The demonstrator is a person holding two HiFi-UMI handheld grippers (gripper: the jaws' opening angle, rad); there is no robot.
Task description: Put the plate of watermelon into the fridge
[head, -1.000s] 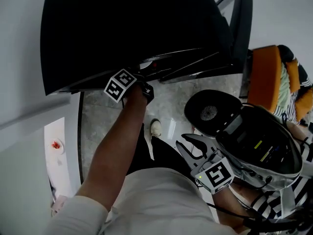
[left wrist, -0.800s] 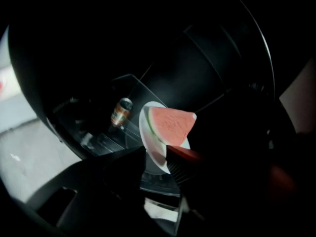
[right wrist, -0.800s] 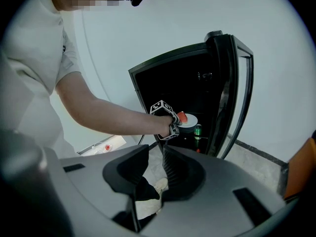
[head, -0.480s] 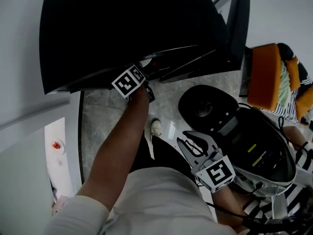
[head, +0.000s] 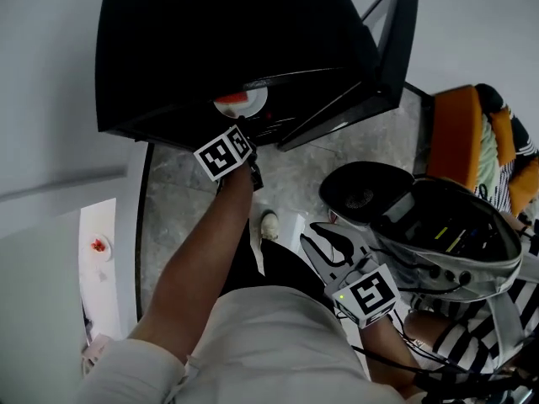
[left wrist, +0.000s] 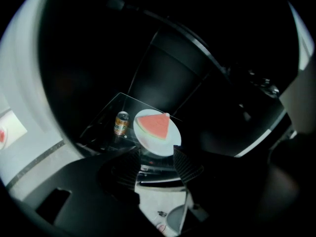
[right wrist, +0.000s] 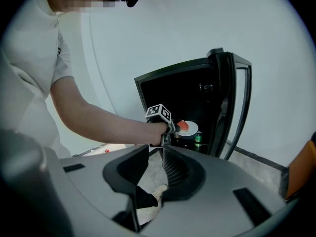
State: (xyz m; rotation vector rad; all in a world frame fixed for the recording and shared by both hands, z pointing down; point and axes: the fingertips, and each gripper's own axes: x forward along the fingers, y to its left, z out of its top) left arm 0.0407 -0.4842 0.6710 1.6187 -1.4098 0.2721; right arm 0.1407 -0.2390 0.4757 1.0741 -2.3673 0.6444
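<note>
Letting go is the news here: the left gripper (left wrist: pixel 155 167) has just been opening its jaws, which now stand wide with nothing between them, a little short of the plate (left wrist: pixel 160 144). That plate, with its watermelon slice (left wrist: pixel 154 125), sits flat on the glass shelf (left wrist: pixel 101 125) inside the fridge (head: pixel 210 40), just beside a can (left wrist: pixel 121 122). In the head view it shows past the marker cube (head: pixel 225 152), where a second ago the cube hid it (so the hand has drawn back). The right gripper (right wrist: pixel 154 152) hangs well away from the fridge, jaws apart and empty. I judge the placing done; what seems left is clearing the left arm and swinging the door (head: pixel 392 40) shut.
</note>
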